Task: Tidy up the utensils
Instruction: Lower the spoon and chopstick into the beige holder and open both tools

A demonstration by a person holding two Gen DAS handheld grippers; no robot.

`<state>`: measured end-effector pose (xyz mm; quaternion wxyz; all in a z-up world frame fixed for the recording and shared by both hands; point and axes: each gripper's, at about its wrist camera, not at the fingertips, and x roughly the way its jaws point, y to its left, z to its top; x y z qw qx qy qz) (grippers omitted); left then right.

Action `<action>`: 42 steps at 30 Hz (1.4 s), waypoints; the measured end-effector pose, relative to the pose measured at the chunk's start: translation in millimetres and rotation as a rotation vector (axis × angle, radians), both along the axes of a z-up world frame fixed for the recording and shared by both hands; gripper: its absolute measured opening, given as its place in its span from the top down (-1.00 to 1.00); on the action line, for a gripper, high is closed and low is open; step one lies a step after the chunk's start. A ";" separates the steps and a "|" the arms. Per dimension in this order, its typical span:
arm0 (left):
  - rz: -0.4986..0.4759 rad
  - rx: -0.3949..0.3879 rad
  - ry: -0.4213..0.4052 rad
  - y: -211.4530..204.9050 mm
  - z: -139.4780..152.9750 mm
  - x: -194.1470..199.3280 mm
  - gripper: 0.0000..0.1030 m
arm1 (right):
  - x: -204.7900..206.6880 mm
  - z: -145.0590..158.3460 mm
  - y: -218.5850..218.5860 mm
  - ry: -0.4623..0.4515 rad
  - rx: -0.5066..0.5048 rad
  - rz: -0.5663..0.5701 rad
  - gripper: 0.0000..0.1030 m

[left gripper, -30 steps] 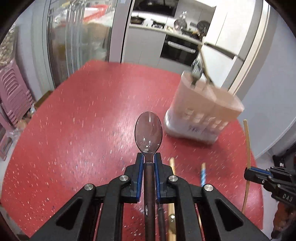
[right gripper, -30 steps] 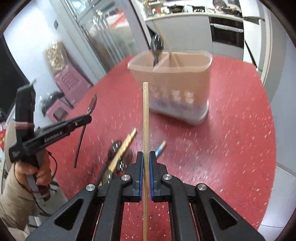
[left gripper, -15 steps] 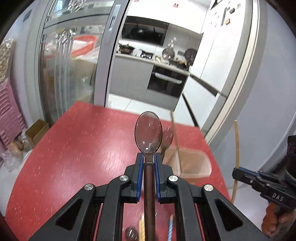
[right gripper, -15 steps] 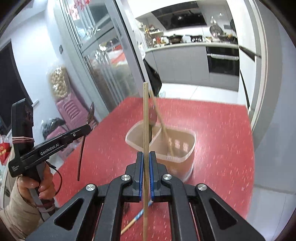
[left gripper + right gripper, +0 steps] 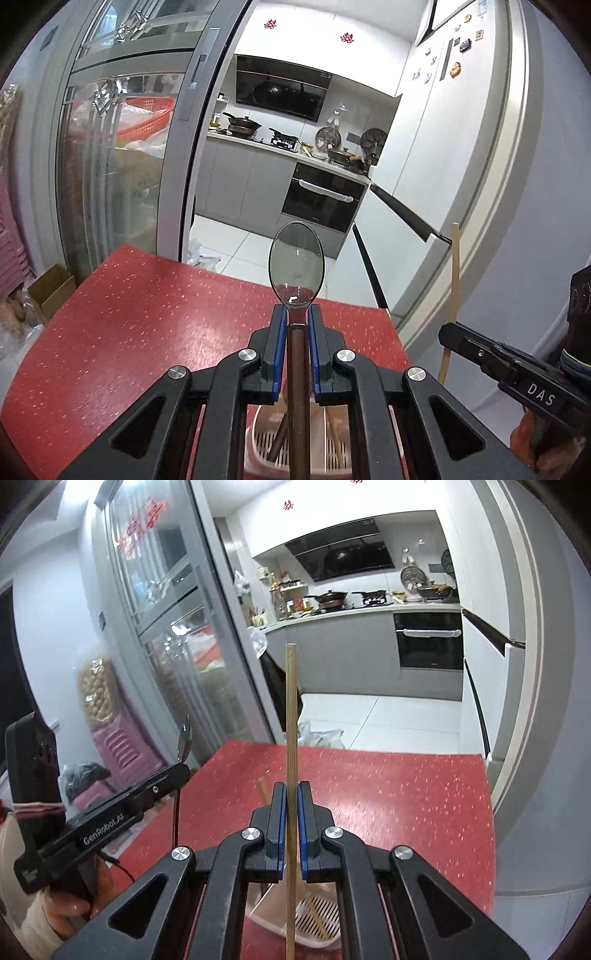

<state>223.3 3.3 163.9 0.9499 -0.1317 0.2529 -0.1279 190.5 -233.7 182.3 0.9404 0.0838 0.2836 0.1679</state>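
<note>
Utensils are in both of your tools. Your left tool (image 5: 296, 314) is clamped on a dark-handled spoon (image 5: 296, 260): the blue pads press its neck from both sides, the clear bowl stands up past the fingertips at the centre of the left wrist frame, and the brown handle runs back down between the arms to the bottom edge. Your right tool (image 5: 291, 794) is closed on a wooden chopstick (image 5: 291, 716), which rises straight up the middle of the right wrist frame and reaches down past the bottom edge.

Below each tool, at the bottom centre of both frames, you can see the pink utensil holder (image 5: 264, 439) standing on the red speckled surface (image 5: 129, 321). It has a slotted floor and a divider, and a brown handle leans in one compartment with a wooden stick in the other.

In the left wrist frame your right tool shows at the lower right edge with the chopstick standing up from it. In the right wrist frame your left tool shows at the lower left, held in your hand (image 5: 70, 901), with the spoon seen edge-on above it. A kitchen fills the upper half of both frames.
</note>
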 end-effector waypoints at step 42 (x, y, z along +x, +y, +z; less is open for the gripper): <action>-0.012 0.249 0.041 -36.4 -89.1 -4.4 0.28 | 13.3 -99.6 33.3 0.027 -0.194 0.056 0.86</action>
